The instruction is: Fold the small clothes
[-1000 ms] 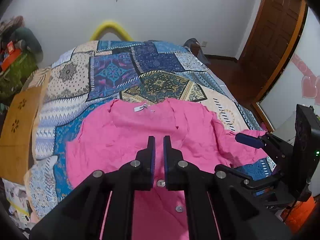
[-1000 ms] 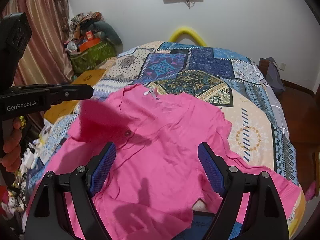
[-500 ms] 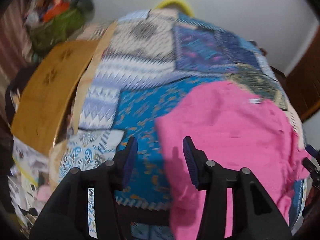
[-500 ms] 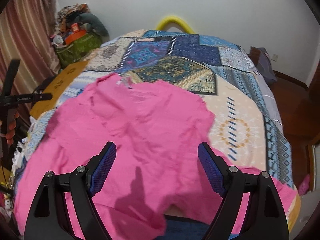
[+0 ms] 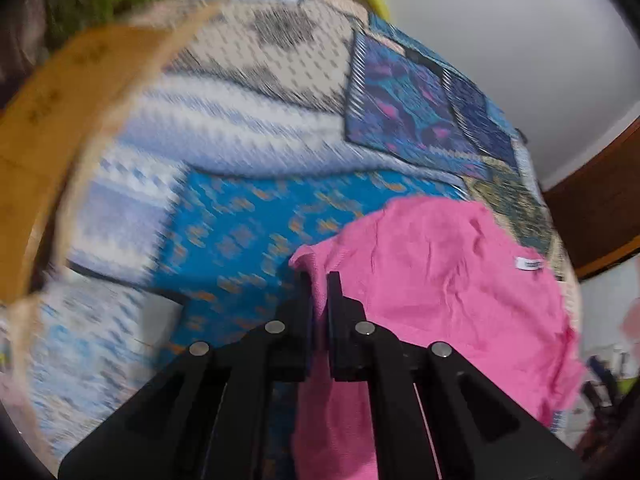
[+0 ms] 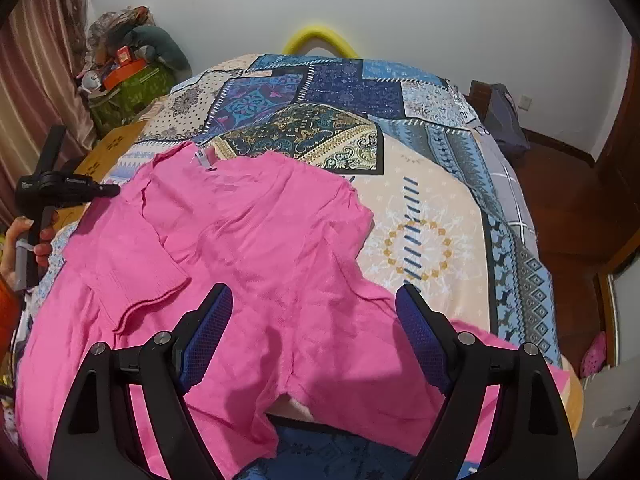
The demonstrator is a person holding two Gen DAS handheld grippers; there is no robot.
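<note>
We're now pinching the pink shirt's (image 5: 440, 280) 9 o'clock edge with the left tongs (image 5: 318, 292), no longer mid-shirt; right tongs (image 6: 312, 320) are hanging open, so next fold's starting.

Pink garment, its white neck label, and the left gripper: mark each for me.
pink garment (image 6: 280, 240): right wrist view, middle of the spread fabric.
white neck label (image 6: 202, 158): right wrist view, tag at the collar.
left gripper (image 5: 318, 280): left wrist view, between the tips of the fingers, shut on the garment's edge.

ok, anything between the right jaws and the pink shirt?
Nothing visible. The right gripper is open directly above the pink shirt, bare fabric between its jaws. The left gripper is already shut on the shirt's edge, off to the side.
</note>
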